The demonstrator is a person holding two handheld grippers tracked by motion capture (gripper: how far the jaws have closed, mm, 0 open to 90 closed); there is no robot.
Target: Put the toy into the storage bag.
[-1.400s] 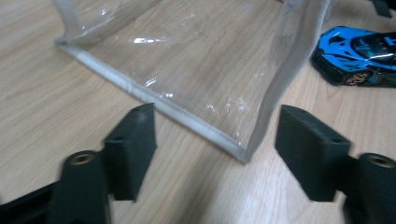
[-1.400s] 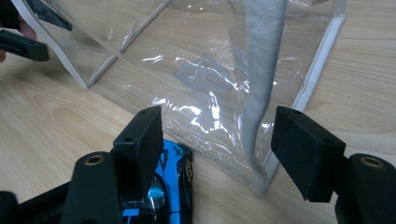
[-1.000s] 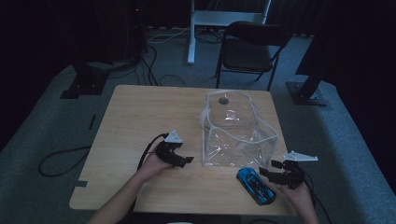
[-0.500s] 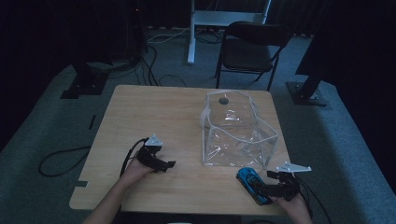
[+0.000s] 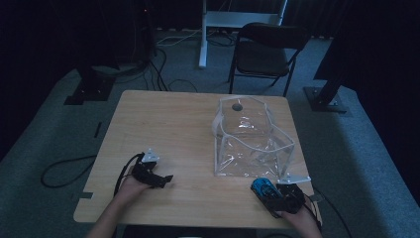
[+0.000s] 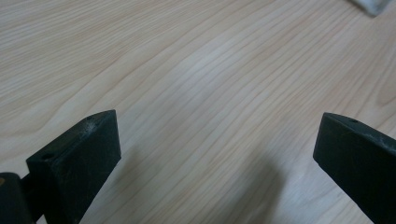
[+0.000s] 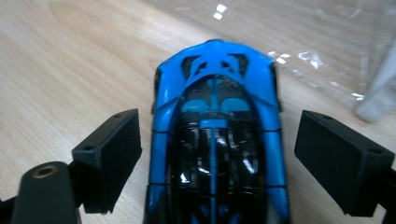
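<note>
A blue and black toy car [image 7: 215, 135] lies on the wooden table [image 5: 183, 124] near its front right corner, just in front of a clear plastic bag [image 5: 250, 141]. My right gripper [image 7: 217, 154] is open, with one jaw on each side of the car [image 5: 262, 188] and small gaps between. In the high view the right gripper [image 5: 277, 198] sits at the table's front edge. My left gripper [image 5: 161, 179] rests open at the front left over bare wood, nothing between its jaws [image 6: 210, 149].
The clear bag stands upright and open, with a dark round object [image 5: 237, 105] at its far end. A black folding chair [image 5: 267, 49] and a white table leg [image 5: 203, 34] stand beyond the table. Cables [image 5: 64, 168] lie on the floor at left.
Both hands have drawn back toward the front edge. The left gripper slid left and nearer; the right gripper moved in behind the car, its jaws now straddling it.
</note>
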